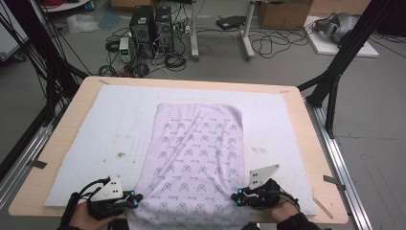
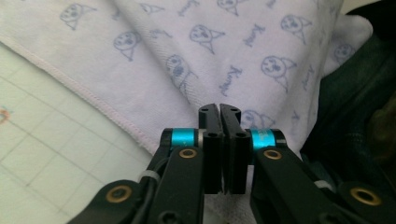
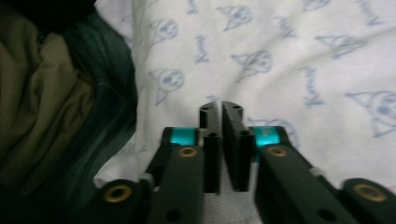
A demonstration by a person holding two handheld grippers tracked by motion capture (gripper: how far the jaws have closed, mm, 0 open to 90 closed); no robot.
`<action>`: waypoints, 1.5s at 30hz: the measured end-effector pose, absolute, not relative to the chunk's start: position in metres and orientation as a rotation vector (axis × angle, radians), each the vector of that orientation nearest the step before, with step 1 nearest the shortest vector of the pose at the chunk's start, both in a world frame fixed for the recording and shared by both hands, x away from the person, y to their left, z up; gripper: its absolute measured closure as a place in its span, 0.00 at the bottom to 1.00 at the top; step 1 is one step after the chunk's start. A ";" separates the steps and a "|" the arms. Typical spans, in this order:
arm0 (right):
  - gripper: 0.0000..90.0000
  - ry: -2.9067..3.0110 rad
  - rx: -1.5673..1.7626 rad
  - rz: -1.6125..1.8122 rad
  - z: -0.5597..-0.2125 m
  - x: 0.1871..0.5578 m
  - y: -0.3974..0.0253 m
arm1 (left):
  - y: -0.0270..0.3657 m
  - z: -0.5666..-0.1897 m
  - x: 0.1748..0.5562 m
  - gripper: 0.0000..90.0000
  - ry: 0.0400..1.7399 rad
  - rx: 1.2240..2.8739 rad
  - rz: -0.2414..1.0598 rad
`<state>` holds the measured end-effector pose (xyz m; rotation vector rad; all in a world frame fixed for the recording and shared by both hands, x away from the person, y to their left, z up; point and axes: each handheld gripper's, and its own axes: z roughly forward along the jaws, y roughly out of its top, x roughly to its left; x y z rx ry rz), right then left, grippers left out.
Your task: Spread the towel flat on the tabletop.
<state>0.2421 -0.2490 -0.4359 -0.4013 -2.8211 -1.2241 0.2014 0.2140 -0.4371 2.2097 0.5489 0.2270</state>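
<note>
1. Locate the printed cloth [image 1: 194, 158]: it lies flat on the white mat [image 1: 86, 143], its near hem hanging over the mat's front edge.
2. Check your left gripper [image 1: 136, 199]: it sits at the cloth's near left corner, jaws pressed nearly together. In the left gripper view the tips [image 2: 219, 112] lie against the fabric; whether any is pinched cannot be told.
3. Check your right gripper [image 1: 235, 197]: it sits at the cloth's near right corner, jaws [image 3: 219, 109] likewise nearly closed against the fabric.

The cloth [image 2: 196, 51] carries a repeated small cursive word in blue beside cartoon faces; it is too blurred to read. No other text is legible.
</note>
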 end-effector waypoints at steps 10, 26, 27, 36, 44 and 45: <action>1.00 -2.821 -0.357 -1.166 -0.440 0.239 -0.248 | 0.216 -0.441 0.201 0.98 0.549 2.249 0.223; 0.77 -2.857 -0.574 -1.255 -0.435 0.265 -0.255 | 0.215 -0.434 0.236 0.76 0.676 2.137 0.282; 0.77 -2.862 -0.581 -1.240 -0.436 0.266 -0.255 | 0.214 -0.436 0.239 0.77 0.686 2.144 0.273; 0.99 -2.849 -0.567 -1.229 -0.443 0.267 -0.257 | 0.209 -0.443 0.242 0.97 0.696 2.207 0.296; 0.99 -2.832 -0.541 -1.234 -0.442 0.257 -0.264 | 0.213 -0.443 0.239 0.98 0.710 2.189 0.303; 0.99 -2.835 -0.527 -1.243 -0.441 0.256 -0.265 | 0.213 -0.442 0.239 0.98 0.710 2.190 0.305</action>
